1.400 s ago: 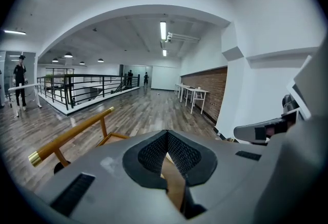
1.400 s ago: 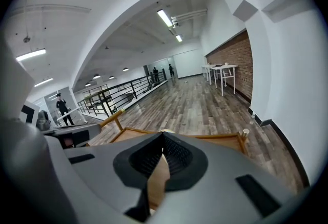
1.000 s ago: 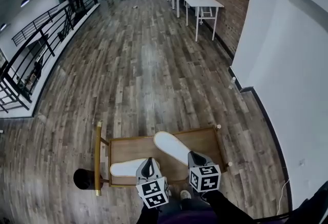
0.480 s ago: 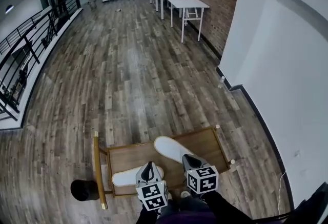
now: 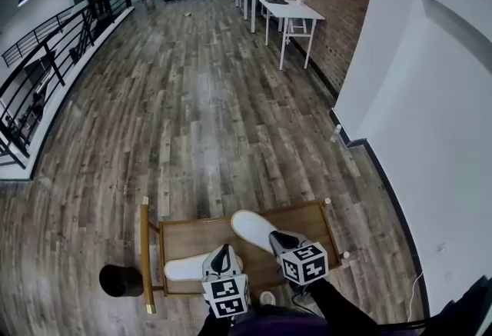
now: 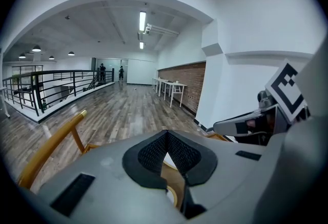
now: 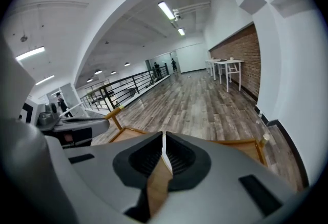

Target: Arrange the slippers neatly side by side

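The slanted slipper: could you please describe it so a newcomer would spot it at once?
Low in the head view stands a rimmed wooden table bearing two white slippers. The slanted slipper lies mid-table; unlike the other slipper, crosswise at the near left, it runs diagonally to the far rim.

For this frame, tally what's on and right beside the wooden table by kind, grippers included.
White slippers: 2
Grippers, left and right: 2
Wooden table: 1
Black round object beside the table: 1
Total: 6
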### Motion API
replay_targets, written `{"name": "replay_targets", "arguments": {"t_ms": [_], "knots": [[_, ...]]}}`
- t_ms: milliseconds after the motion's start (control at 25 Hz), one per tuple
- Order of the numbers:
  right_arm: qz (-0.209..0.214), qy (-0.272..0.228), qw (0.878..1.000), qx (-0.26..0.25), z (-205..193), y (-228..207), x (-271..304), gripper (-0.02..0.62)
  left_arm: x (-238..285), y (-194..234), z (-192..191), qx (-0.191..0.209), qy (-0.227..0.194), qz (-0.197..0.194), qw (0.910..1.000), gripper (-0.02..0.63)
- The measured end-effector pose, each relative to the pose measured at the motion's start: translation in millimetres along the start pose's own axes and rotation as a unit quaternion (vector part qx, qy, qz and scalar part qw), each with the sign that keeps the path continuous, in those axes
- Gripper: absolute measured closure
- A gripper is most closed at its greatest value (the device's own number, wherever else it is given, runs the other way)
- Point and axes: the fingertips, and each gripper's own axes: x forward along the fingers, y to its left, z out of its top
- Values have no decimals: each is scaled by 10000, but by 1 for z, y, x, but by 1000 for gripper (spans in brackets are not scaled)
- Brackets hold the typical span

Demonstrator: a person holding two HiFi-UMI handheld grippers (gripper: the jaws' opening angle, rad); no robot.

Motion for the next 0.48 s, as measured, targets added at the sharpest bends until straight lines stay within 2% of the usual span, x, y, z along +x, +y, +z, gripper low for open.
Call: {"name": "replay_targets", "arguments": {"t_ms": [120,200,320,480], "knots": [[146,361,9974,-609,-1,-10,20,584,-3,4,-6,-53,61,67,9999,604],[323,774,9906,-1080,-6,-13,39,520,-6,7,-12,-66,142,102,9998,606],[642,1435,9724,-1724,-19,-15,66,448,-10,11,-20,-39,234,120,9996,604],[825,2224,9476,-2141,-43,-22,100,431,-13,15,-26,-80,304,180,9993,604]]}}
